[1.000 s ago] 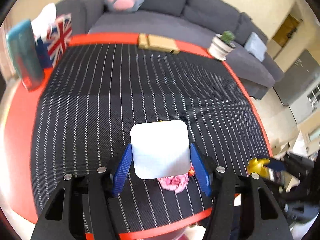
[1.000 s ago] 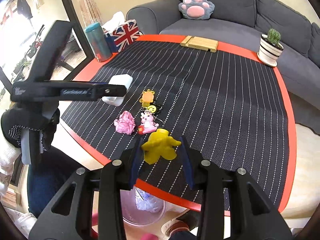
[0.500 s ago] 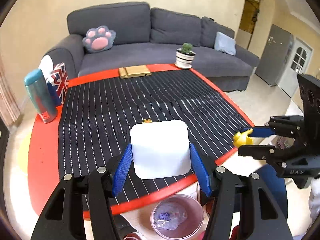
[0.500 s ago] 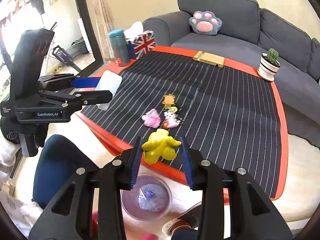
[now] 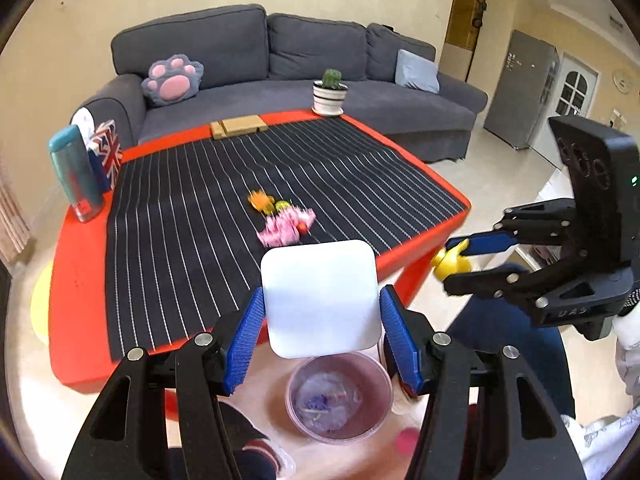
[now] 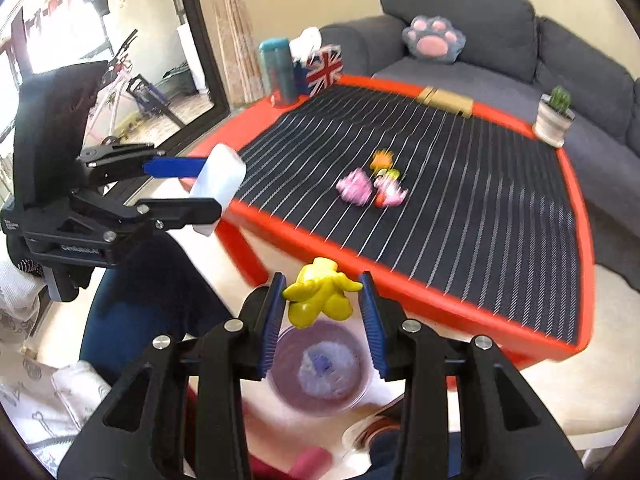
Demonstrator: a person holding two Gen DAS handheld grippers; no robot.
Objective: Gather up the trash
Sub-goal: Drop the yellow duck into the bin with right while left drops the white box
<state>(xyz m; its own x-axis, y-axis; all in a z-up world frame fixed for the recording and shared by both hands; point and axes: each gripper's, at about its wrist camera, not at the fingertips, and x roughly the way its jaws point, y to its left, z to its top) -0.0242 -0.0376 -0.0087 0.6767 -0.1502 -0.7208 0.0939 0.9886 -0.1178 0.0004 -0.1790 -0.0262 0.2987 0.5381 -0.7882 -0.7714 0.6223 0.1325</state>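
My left gripper (image 5: 322,340) is shut on a white square box (image 5: 322,298), held off the table's near edge above a clear round bin (image 5: 338,396) on the floor with trash in it. My right gripper (image 6: 320,320) is shut on a yellow toy figure (image 6: 320,294), held just above the same bin (image 6: 320,368). Each gripper shows in the other's view: the right one (image 5: 464,258) with the yellow toy, the left one (image 6: 192,196) with the white box (image 6: 218,182). Pink, orange and yellow small items (image 5: 286,220) lie on the striped mat (image 5: 192,216).
The red table (image 5: 76,240) carries a teal bottle (image 5: 76,174), a Union Jack tissue box (image 5: 106,152), a wooden block (image 5: 238,126) and a potted cactus (image 5: 330,94). A grey sofa (image 5: 280,80) stands behind. The person's legs (image 6: 152,280) are beside the bin.
Both grippers pulled back from over the table to beyond its near edge, carrying the white box and the yellow toy. The bin now sits right below them.
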